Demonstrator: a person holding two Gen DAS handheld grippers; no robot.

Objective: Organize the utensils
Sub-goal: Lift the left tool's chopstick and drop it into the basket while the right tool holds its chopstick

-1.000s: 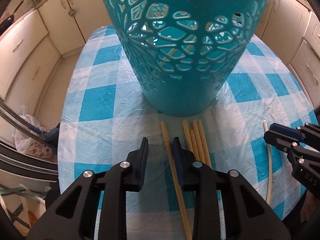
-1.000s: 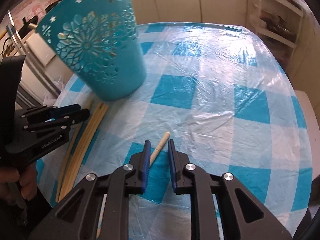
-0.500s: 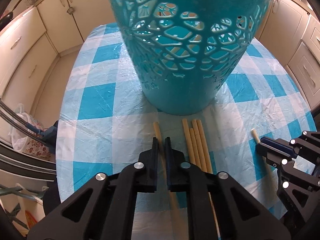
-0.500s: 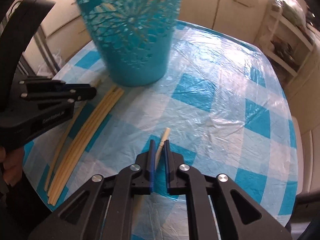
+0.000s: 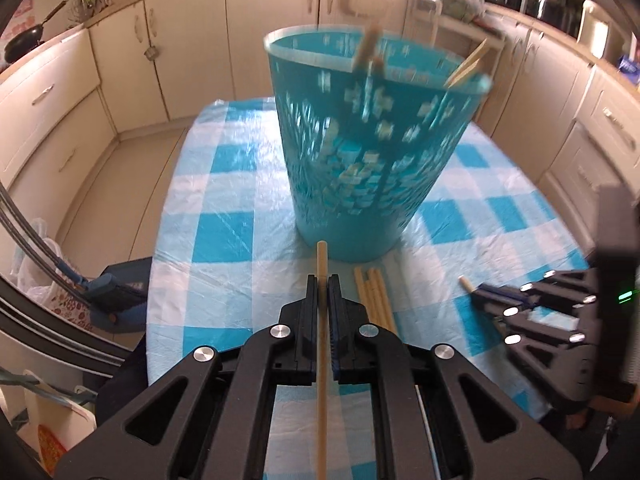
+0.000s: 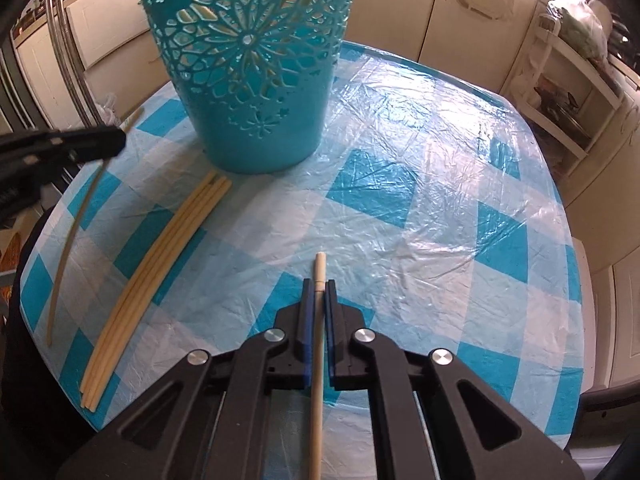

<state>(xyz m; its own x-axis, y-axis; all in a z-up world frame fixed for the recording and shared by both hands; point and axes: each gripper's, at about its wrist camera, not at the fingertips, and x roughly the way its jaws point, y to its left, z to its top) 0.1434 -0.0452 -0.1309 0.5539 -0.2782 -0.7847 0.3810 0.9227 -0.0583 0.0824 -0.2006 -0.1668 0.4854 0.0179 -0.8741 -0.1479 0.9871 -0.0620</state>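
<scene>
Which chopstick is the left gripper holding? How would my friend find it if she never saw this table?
Find the tall blue basket on the checked tablecloth. Just in front of its base, one chopstick points toward it, clamped in the left hand-held gripper. Unlike the bundle of chopsticks lying flat to its right, this one is alone and pinched between black fingers.
</scene>
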